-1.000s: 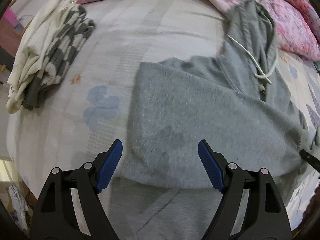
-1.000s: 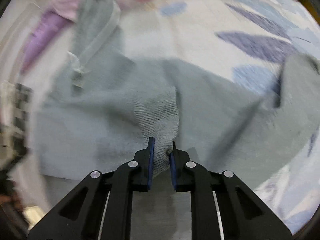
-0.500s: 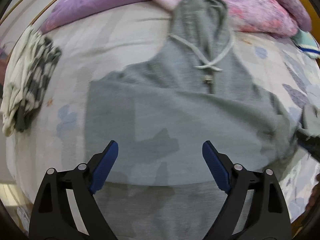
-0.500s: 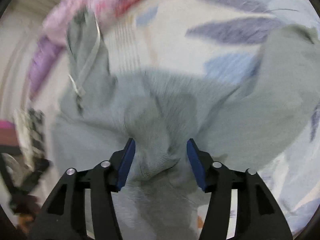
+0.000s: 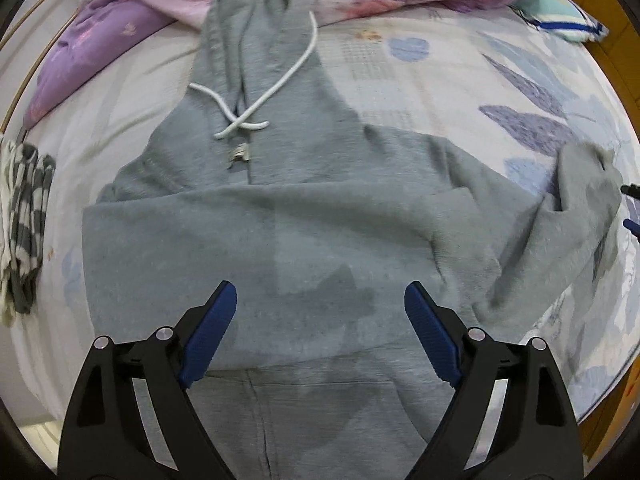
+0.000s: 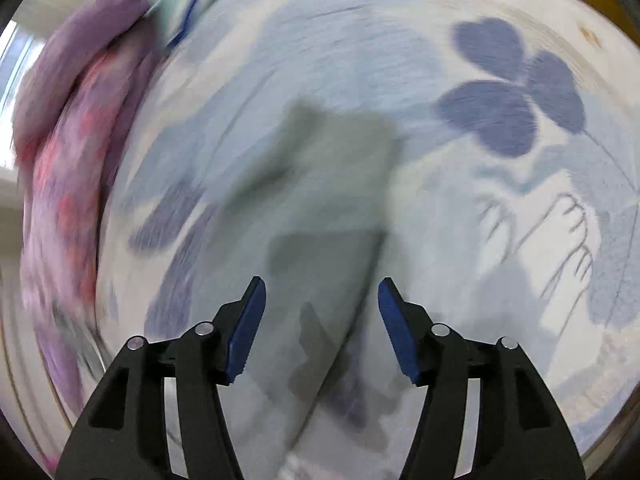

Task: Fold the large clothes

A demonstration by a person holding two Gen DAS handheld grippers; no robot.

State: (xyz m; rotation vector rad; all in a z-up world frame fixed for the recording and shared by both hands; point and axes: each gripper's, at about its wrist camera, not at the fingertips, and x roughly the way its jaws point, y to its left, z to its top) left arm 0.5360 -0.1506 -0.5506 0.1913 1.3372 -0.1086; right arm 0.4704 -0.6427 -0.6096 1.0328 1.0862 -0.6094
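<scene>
While our left gripper [image 5: 316, 336] hovers wide over the hoodie [image 5: 280, 240] on the bed [image 5: 440, 80], hood at twelve o'clock, our right gripper [image 6: 320, 328], fingers apart and empty, sits nearer the sleeve [image 6: 332, 184], stretching toward twelve.

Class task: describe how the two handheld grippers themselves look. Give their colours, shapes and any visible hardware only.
The left gripper and right gripper look alike: matte black angular frames with triangular cut-outs, round silver screws at the joints, and two fingers faced with ribbed blue pads. No cables, markings, hands or sleeves show.
</scene>
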